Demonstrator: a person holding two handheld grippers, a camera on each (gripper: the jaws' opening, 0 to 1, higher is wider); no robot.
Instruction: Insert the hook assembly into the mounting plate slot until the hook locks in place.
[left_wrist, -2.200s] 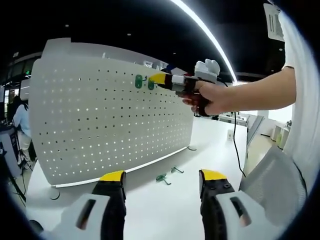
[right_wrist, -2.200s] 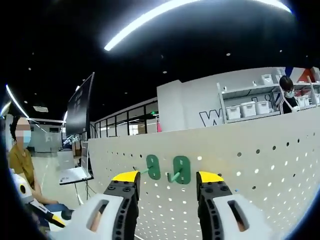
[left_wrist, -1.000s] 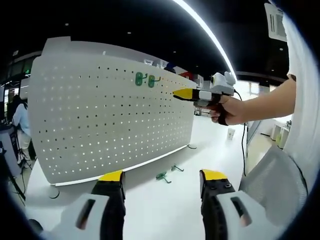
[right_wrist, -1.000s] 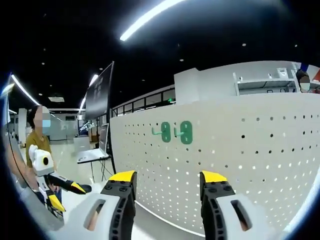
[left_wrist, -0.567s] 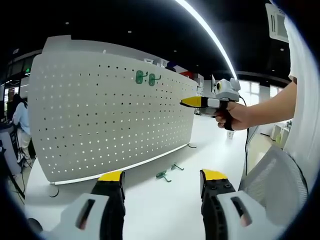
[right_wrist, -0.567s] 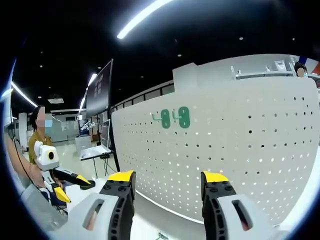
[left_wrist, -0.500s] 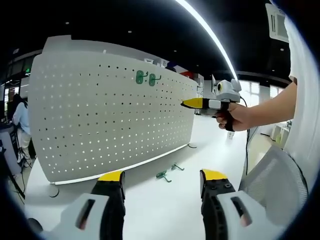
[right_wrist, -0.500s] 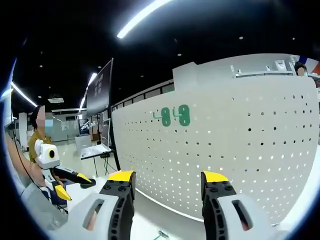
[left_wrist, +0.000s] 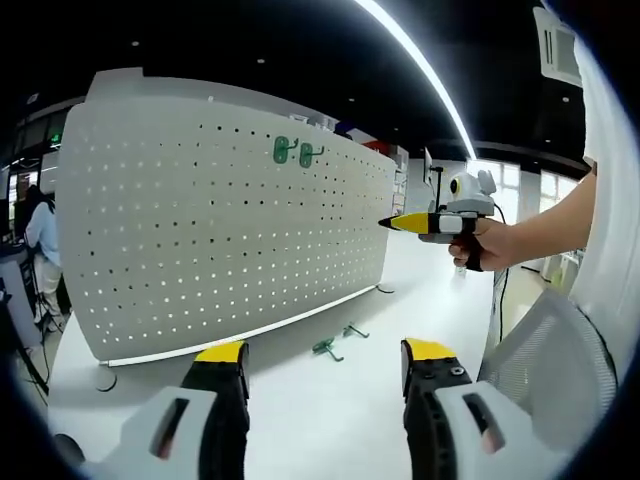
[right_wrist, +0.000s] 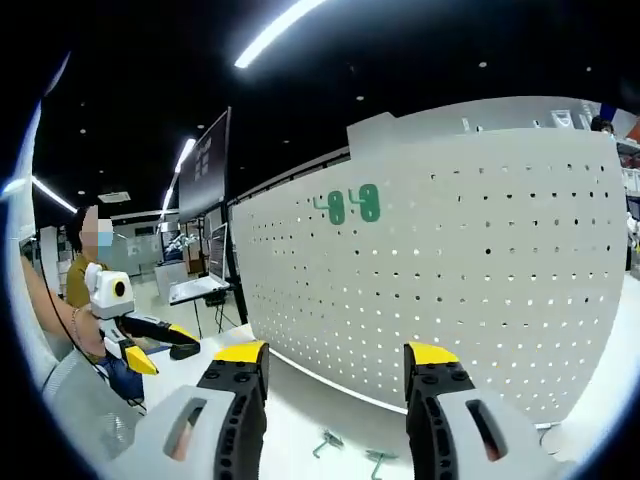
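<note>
Right gripper pulled back off pegboard | jaws apart, empty | left gripper jaws apart, empty | 2 green hooks on board

The left gripper view looks from low over the table toward the pegboard, well back from it. The right gripper view faces the same pegboard from its other end. Both share the two mounted green hooks.
</note>
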